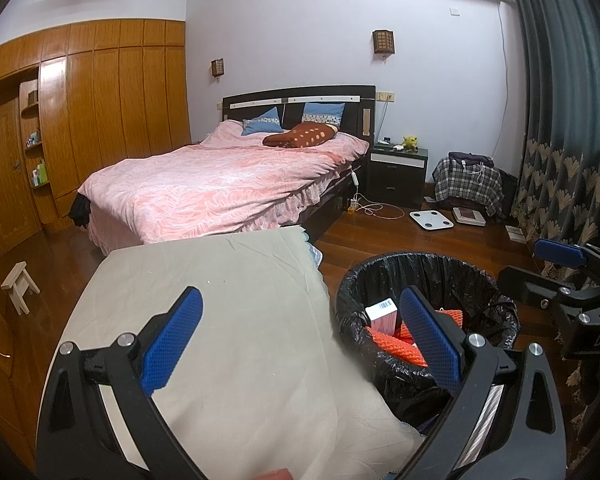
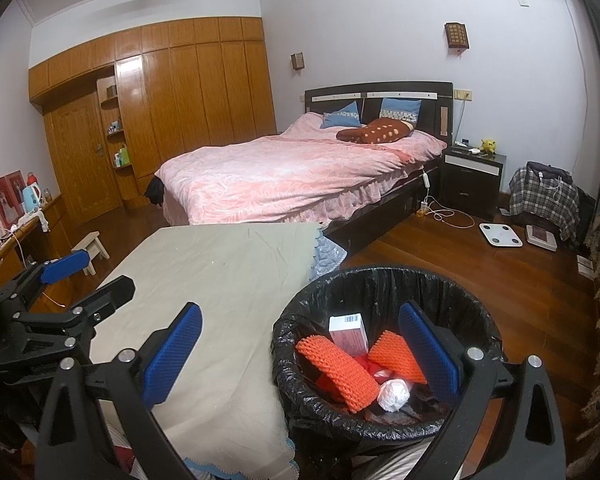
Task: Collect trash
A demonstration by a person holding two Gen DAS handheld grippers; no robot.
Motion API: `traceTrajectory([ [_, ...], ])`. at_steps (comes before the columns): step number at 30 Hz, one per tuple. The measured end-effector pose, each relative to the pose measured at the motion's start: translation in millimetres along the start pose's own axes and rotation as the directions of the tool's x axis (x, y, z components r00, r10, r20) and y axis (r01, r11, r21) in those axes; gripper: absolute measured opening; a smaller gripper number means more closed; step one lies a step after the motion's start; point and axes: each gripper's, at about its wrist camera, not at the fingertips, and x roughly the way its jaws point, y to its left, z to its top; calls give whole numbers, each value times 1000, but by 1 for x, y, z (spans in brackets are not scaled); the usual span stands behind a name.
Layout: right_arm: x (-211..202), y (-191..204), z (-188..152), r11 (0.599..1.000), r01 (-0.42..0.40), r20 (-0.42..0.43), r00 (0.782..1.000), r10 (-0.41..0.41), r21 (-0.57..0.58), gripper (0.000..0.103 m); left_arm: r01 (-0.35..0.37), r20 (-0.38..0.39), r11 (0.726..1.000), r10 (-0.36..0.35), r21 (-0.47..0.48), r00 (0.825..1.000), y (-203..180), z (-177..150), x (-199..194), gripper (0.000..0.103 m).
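Left wrist view: the left gripper hangs with jaws spread wide and empty, over the cloth-covered bench and the black-lined bin. Right wrist view: the right gripper is likewise agape, empty; orange foam pieces, a small box and a white wad lie inside the bin.

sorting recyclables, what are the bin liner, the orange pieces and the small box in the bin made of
Bin liner: thin glossy black plastic, crinkled with highlights. Orange pieces: probably foam netting, given the matte bumpy mesh texture. Small box: likely printed cardboard, with flat faces and a barcode.
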Motion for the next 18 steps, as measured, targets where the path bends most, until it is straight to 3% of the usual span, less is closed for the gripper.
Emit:
traceTrajectory([
  [18, 2, 1, -1, 1000, 0, -4, 1000, 0, 2, 97, 5, -3, 1000, -5, 0, 1000, 1, -9, -2, 96],
])
